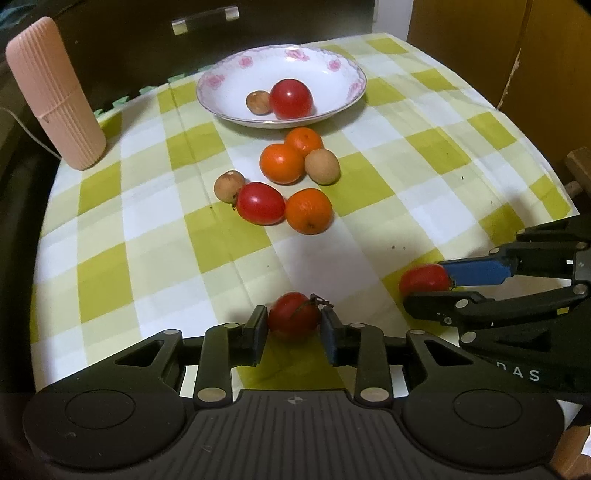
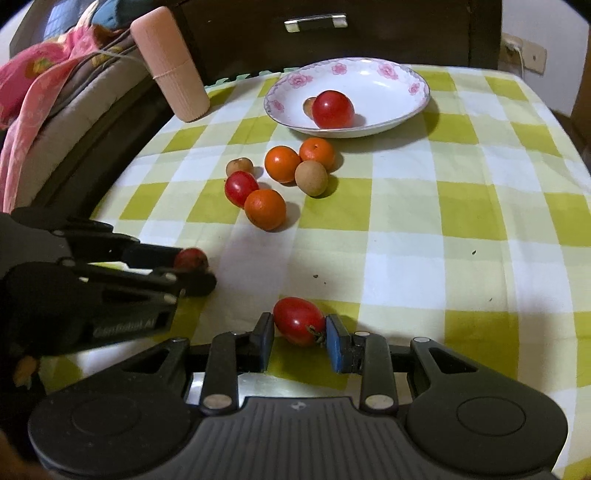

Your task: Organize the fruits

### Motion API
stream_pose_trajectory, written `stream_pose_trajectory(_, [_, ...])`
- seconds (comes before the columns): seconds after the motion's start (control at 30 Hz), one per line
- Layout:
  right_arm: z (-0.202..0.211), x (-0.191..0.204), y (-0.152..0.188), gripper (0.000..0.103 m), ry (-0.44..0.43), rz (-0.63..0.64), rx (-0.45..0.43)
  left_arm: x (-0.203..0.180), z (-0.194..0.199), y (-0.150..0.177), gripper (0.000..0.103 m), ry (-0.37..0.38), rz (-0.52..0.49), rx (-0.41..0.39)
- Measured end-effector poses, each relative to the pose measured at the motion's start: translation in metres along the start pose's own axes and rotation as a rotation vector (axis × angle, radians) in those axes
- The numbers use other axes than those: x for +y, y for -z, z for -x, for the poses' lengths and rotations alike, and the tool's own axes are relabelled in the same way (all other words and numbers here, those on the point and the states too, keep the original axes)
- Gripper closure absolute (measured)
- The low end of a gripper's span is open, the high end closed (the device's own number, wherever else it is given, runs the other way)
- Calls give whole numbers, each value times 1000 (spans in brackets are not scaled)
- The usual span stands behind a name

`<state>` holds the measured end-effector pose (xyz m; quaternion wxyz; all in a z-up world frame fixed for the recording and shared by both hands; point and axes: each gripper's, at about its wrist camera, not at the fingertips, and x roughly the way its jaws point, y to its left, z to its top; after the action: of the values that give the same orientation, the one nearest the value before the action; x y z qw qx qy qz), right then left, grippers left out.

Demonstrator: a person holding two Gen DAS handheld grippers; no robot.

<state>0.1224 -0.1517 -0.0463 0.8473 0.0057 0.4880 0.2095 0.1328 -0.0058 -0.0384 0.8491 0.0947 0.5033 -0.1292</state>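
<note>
My left gripper [image 1: 293, 317] is shut on a red tomato [image 1: 293, 314] with a dry stem, near the table's front edge. My right gripper [image 2: 300, 326] is shut on another red tomato [image 2: 300, 320]; it also shows in the left wrist view [image 1: 424, 279]. A white flowered bowl [image 1: 332, 77] at the back holds a red tomato [image 1: 291, 98] and a small brown fruit [image 1: 258, 102]. Between bowl and grippers lie three oranges [image 1: 282, 163], two brown fruits [image 1: 322, 166] and a red tomato [image 1: 260, 203].
A pink ribbed cylinder [image 1: 51, 92] stands at the back left corner of the green-checked tablecloth [image 1: 424, 177]. A dark cabinet with a metal handle [image 2: 316, 21] stands behind the table. Bedding [image 2: 44, 85] lies to the left.
</note>
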Motion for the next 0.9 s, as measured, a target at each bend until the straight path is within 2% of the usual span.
stream_pose_trajectory(0.07, [0, 2, 0, 74, 12, 17, -2, 1, -1, 0, 60, 4, 5, 4])
stream_pose_trajectory(0.13, [0, 2, 0, 74, 10, 18, -2, 0, -2, 1, 50, -11, -3, 1])
stream_pose_trajectory(0.23, [0, 1, 1, 74, 4, 17, -7, -2, -3, 2, 41, -13, -14, 3])
stream_pose_trajectory(0.53, [1, 3, 5, 71, -1, 53, -21, -1, -5, 2, 24, -53, -7, -3])
stream_pose_trajectory(0.67, [2, 2, 6, 70, -10, 49, -28, -2, -5, 2, 26, -51, -10, -6])
stream_pose_trajectory(0.9, [2, 8, 6, 75, 39, 74, -11, -7, -1, 3, 55, -12, -14, -13])
